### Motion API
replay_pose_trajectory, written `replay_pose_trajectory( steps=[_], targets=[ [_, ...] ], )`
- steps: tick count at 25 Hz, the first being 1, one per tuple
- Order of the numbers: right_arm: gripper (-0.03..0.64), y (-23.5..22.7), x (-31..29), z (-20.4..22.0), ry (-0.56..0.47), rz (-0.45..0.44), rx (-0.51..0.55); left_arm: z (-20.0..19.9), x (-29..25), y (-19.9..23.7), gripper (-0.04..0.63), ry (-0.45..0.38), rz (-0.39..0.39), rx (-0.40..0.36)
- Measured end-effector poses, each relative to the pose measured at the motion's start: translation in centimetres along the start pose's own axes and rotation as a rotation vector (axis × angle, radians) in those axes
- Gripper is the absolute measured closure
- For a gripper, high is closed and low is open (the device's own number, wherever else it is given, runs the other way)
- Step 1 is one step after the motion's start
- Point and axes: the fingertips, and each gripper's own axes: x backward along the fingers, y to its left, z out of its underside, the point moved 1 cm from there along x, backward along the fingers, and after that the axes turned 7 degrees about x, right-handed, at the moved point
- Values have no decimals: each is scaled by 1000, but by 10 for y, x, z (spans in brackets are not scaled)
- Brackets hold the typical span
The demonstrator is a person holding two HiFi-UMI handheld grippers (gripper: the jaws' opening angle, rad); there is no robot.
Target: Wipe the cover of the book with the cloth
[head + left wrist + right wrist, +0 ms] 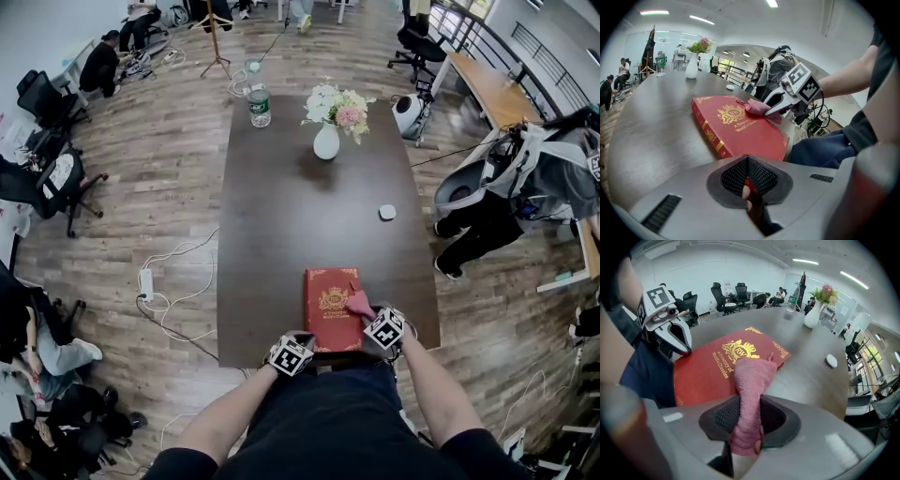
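A red book [330, 305] with gold print lies at the near edge of the dark table [281, 216]. My right gripper [747, 427] is shut on a pink cloth [749, 380], and the cloth's free end rests on the right part of the cover [717, 364]. From the head view the cloth [357, 302] sits just ahead of that gripper [371, 315]. My left gripper [749, 187] is at the book's near left corner, and a red sliver of the book [736, 126] shows between its closed jaws. The right gripper view shows the left gripper [677, 347] at that corner.
A white vase of flowers [327, 139] and a water bottle [259, 105] stand at the table's far end. A small white object [387, 212] lies right of centre. Office chairs, floor cables [169, 300] and seated people surround the table.
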Motion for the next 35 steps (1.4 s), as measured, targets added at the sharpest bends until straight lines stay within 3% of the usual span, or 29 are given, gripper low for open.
replay_pose_trajectory(
  steps=[11, 35],
  targets=[
    [500, -6, 11, 8, 3, 25, -15, -4, 1, 0, 600, -19, -7, -4],
    [500, 74, -10, -117, -128, -119, 219, 0, 3, -5, 600, -30, 4, 16]
  ],
)
